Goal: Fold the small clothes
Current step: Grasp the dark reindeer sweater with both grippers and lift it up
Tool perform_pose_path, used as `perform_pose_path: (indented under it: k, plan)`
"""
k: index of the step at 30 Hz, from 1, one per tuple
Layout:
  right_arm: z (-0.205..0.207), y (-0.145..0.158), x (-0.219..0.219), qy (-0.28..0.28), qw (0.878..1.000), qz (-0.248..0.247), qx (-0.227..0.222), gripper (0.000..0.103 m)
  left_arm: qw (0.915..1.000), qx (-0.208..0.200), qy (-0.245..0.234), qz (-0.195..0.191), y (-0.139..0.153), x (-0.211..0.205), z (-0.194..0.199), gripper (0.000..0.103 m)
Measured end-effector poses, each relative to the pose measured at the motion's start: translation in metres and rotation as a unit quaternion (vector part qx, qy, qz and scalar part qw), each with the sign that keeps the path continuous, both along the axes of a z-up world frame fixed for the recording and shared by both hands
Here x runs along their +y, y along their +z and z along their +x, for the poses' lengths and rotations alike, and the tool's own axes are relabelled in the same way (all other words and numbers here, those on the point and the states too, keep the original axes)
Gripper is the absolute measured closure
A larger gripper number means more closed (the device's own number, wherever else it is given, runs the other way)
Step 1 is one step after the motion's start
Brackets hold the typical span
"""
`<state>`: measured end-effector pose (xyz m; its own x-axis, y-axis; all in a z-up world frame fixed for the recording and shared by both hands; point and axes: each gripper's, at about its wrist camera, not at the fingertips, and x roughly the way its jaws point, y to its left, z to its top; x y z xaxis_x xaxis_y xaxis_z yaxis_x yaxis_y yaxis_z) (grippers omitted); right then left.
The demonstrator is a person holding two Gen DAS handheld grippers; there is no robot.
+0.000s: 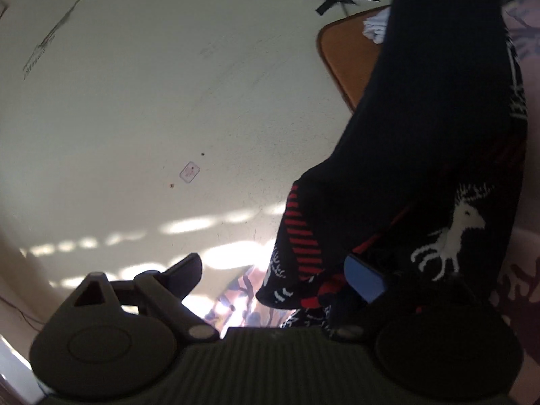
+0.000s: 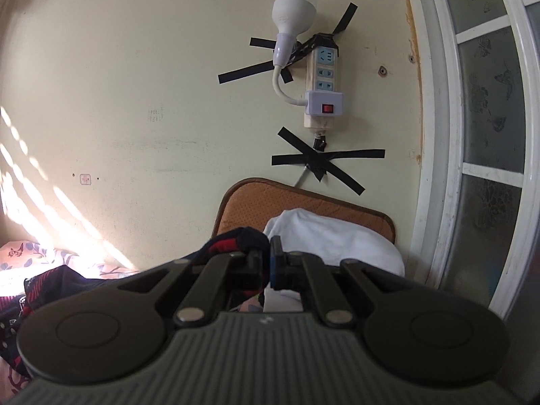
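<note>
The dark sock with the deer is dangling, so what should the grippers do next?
Probably close the left gripper on the hanging sock: its fingers are open beside the lower end, while the right gripper pinches the other end up high.

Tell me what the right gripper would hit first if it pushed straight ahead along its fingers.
Beyond the dark garment it pinches, the right gripper would likely meet the white cloth, then the brown headboard and wall. Depth is unclear.
</note>
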<state>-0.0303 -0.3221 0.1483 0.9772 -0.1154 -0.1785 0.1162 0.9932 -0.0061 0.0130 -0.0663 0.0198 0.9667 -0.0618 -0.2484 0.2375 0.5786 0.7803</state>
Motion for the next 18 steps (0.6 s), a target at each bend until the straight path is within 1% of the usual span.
perform_pose_path:
  k: [2, 4, 7, 10, 13, 15, 16, 17, 18]
  plan:
    - [0.001, 0.004, 0.001, 0.003, 1.0, -0.001, -0.006, 0.096, 0.9994, -0.008, -0.015, 0.029, -0.013, -0.008, 0.001, 0.008]
    - [-0.002, 0.009, 0.005, 0.005, 1.0, -0.005, -0.014, 0.096, 0.9983, -0.015, -0.027, 0.048, -0.023, -0.017, 0.004, 0.008]
    - [-0.004, 0.016, 0.01, 0.009, 1.0, -0.009, -0.023, 0.096, 0.998, -0.012, -0.032, 0.052, -0.029, -0.028, 0.014, 0.008]
    - [-0.007, 0.022, 0.012, 0.01, 0.999, -0.014, -0.03, 0.096, 0.9989, -0.018, -0.025, 0.036, -0.028, -0.031, 0.025, 0.009]
    - [-0.011, 0.026, 0.01, 0.007, 0.999, -0.019, -0.033, 0.096, 0.9997, -0.025, -0.005, -0.005, -0.019, -0.025, 0.036, 0.012]
    - [-0.012, 0.026, 0.008, 0.004, 0.999, -0.019, -0.031, 0.096, 0.9991, -0.027, 0.011, -0.03, -0.017, -0.024, 0.045, 0.013]
    - [-0.013, 0.026, 0.007, 0.002, 0.999, -0.019, -0.031, 0.096, 0.9991, -0.027, 0.014, -0.031, -0.02, -0.025, 0.048, 0.019]
    - [-0.013, 0.026, 0.007, 0.001, 0.999, -0.018, -0.032, 0.096, 0.9991, -0.03, 0.016, -0.025, -0.024, -0.029, 0.051, 0.029]
    - [-0.014, 0.026, 0.007, 0.001, 0.999, -0.017, -0.033, 0.096, 0.9992, -0.032, 0.018, -0.014, -0.03, -0.032, 0.053, 0.038]
